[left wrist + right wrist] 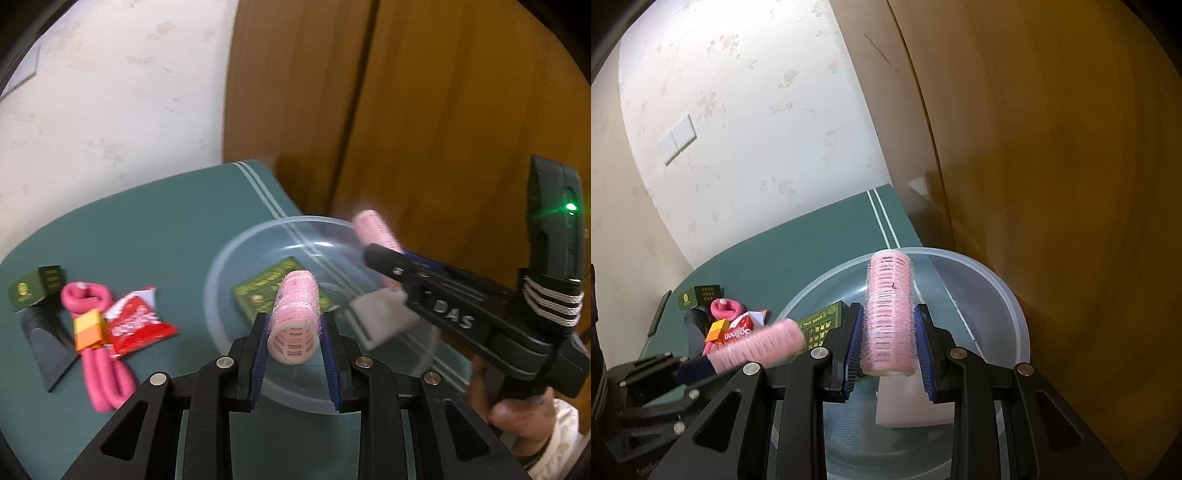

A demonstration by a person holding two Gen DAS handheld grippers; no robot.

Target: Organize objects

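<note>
My left gripper (295, 328) is shut on a pink hair roller (296, 312) and holds it over the near rim of a clear plastic bowl (221, 266). My right gripper (890, 339) is shut on a second pink hair roller (891, 314), held above the same bowl (1004, 288). The right gripper with its roller (376, 229) shows at the right of the left wrist view. The left gripper's roller (757, 349) shows at the lower left of the right wrist view. A green packet (258, 291) and a white block (384, 317) lie in the bowl.
On the green mat (147, 229), left of the bowl, lie a red snack packet (138, 319), a pink coiled cord with an orange band (96, 332), a small green box (35, 288) and a black flat piece (48, 343). A wooden door (443, 110) stands behind.
</note>
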